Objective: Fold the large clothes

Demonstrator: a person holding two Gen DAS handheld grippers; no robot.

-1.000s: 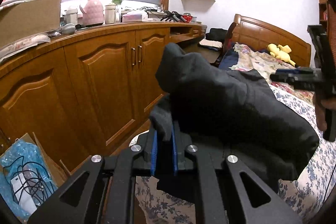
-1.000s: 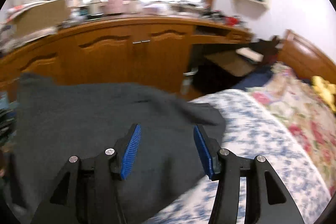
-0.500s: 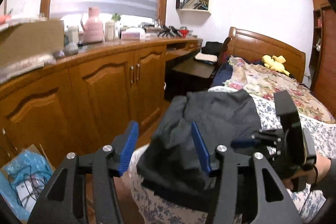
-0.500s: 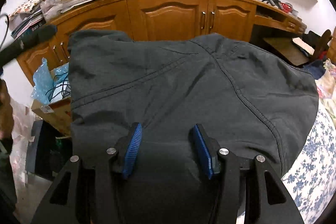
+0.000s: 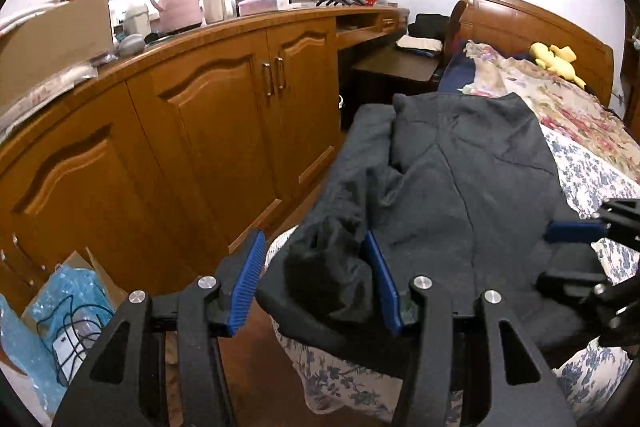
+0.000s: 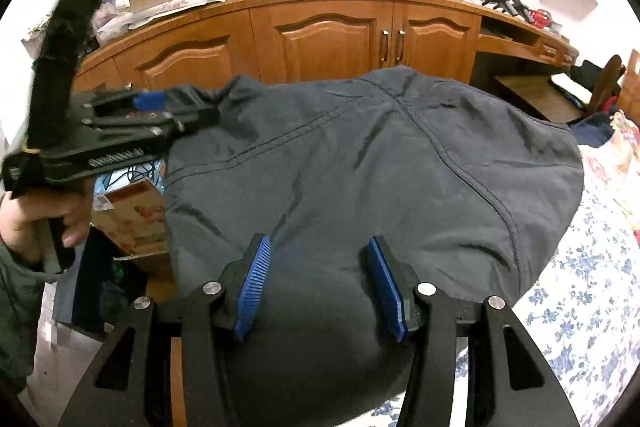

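A large dark grey garment (image 5: 460,187) lies folded on the bed's near corner; it also fills the right wrist view (image 6: 360,163). My left gripper (image 5: 316,283) is open, its blue pads on either side of a bunched fold at the garment's near-left edge, not clamping it. My right gripper (image 6: 320,287) is open just above the garment's near edge. The right gripper shows at the right edge of the left wrist view (image 5: 588,247). The left gripper shows at the left of the right wrist view (image 6: 120,123), held by a hand.
The bed (image 5: 592,171) has a blue floral sheet and a flowered quilt. Wooden cabinets (image 5: 200,131) with a cluttered top run along the left. A cardboard box with a blue bag (image 5: 60,319) sits on the floor. A yellow plush toy (image 5: 556,61) lies by the headboard.
My left gripper let go of the garment a second ago and now stands open. The garment dropped and now lies on the bed. My right gripper stayed open over it.
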